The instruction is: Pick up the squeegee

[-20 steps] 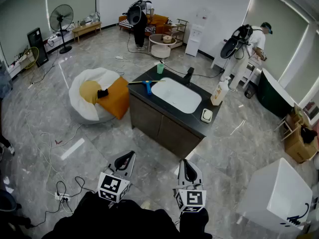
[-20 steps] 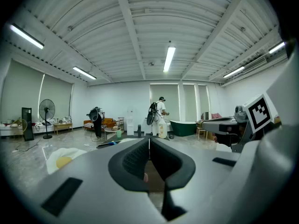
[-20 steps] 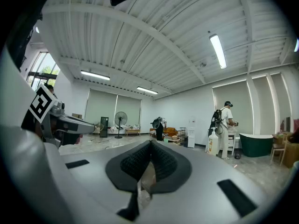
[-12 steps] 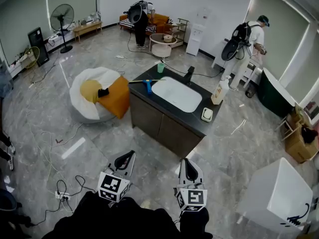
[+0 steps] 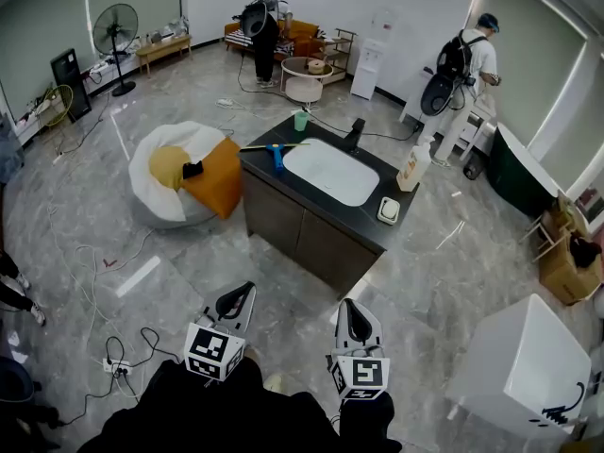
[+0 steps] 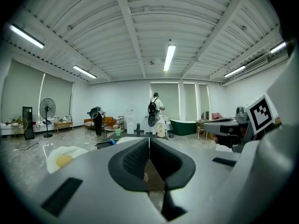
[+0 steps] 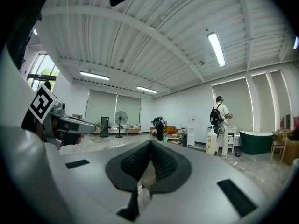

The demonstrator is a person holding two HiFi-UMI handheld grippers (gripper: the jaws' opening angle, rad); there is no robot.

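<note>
Head view: the squeegee (image 5: 276, 152) lies on the counter (image 5: 264, 172) beside the sink (image 5: 332, 176). Well apart from it, the left gripper (image 5: 238, 295) and right gripper (image 5: 352, 311) have their jaws together, empty.

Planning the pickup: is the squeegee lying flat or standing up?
Lying flat: the squeegee rests on the dark countertop, beside the white sink.

Squeegee (image 5: 276, 156) too small for detail, left-edge person (image 5: 9, 291) cropped
</note>
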